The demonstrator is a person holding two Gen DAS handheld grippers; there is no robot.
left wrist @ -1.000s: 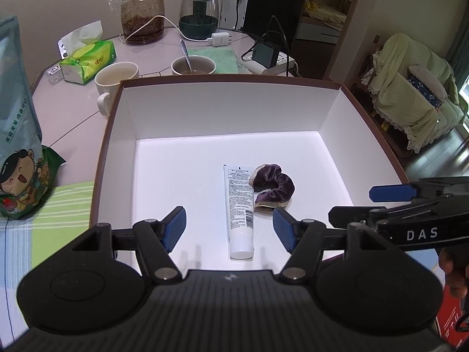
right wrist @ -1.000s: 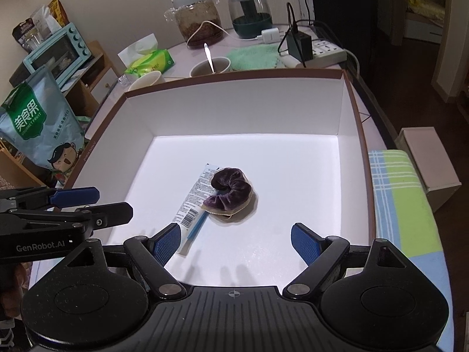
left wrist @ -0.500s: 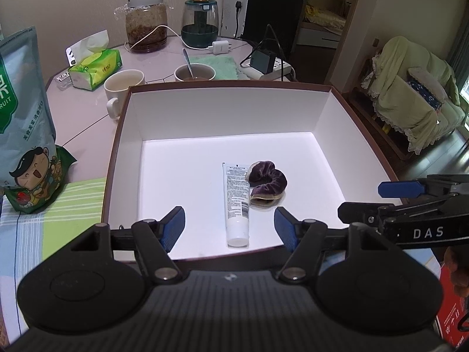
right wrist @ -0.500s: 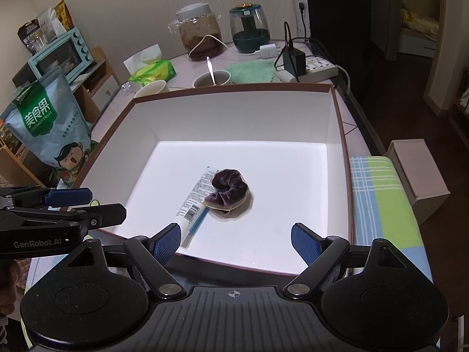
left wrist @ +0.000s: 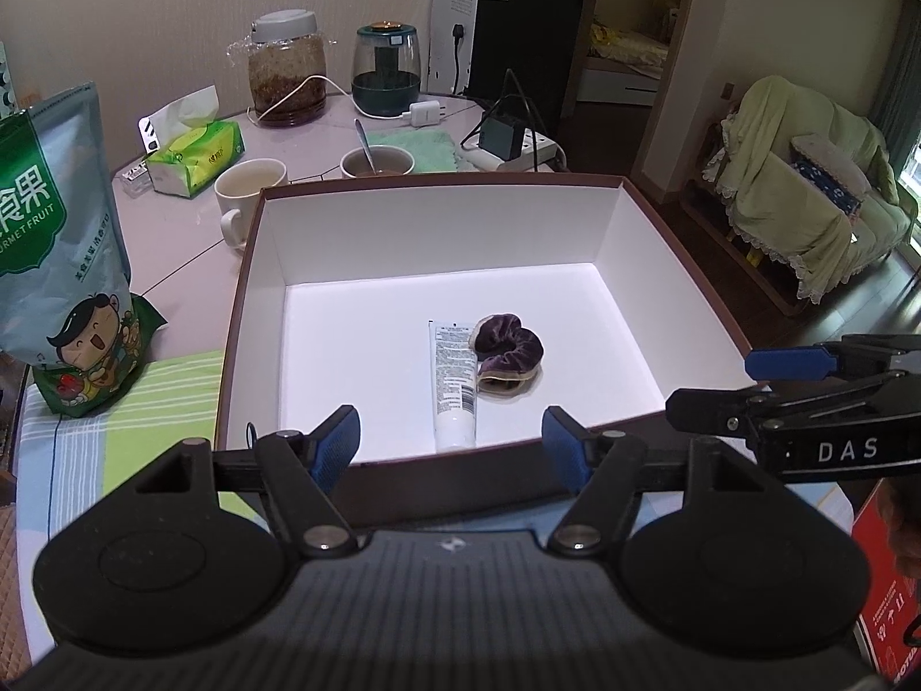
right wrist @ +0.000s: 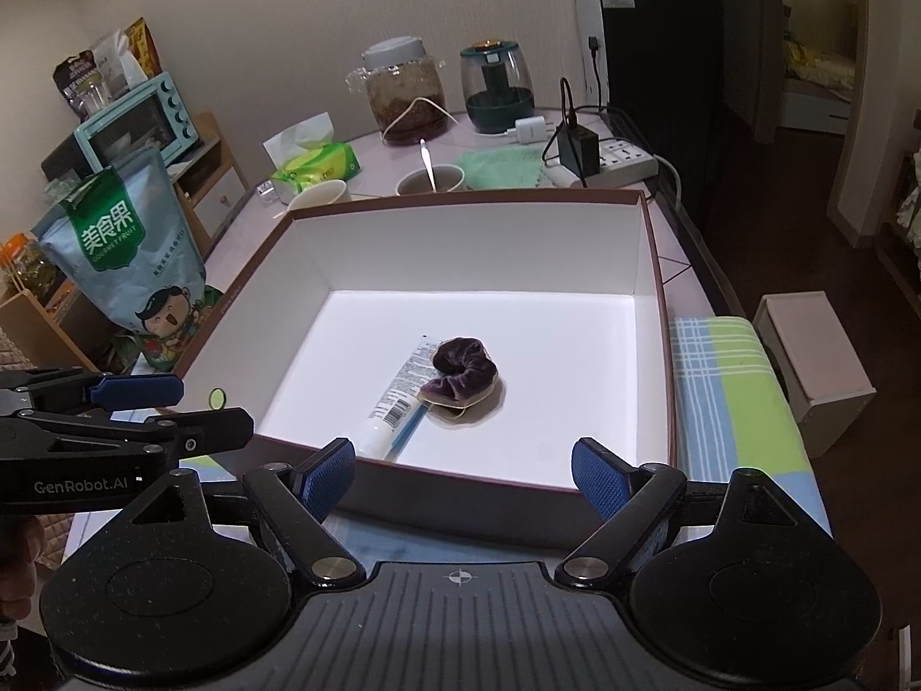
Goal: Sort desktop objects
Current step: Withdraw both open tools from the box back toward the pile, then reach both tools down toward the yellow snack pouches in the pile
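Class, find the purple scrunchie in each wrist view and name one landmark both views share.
Left wrist view: the purple scrunchie lies near the box floor's middle, right of the white tube.
Right wrist view: the scrunchie sits mid-floor, again right of the tube.
Shared landmark: the green tissue pack.

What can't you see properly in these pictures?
- White plastic tube: print too small to read in both views.
- Flat beige thing under the purple velvet scrunchie: mostly covered, so unidentifiable.
- Green-and-blue snack bag: cut off by the left-wrist view's edge.
- White ceramic mug: mostly hidden behind the brown-rimmed white box in the right-wrist view.
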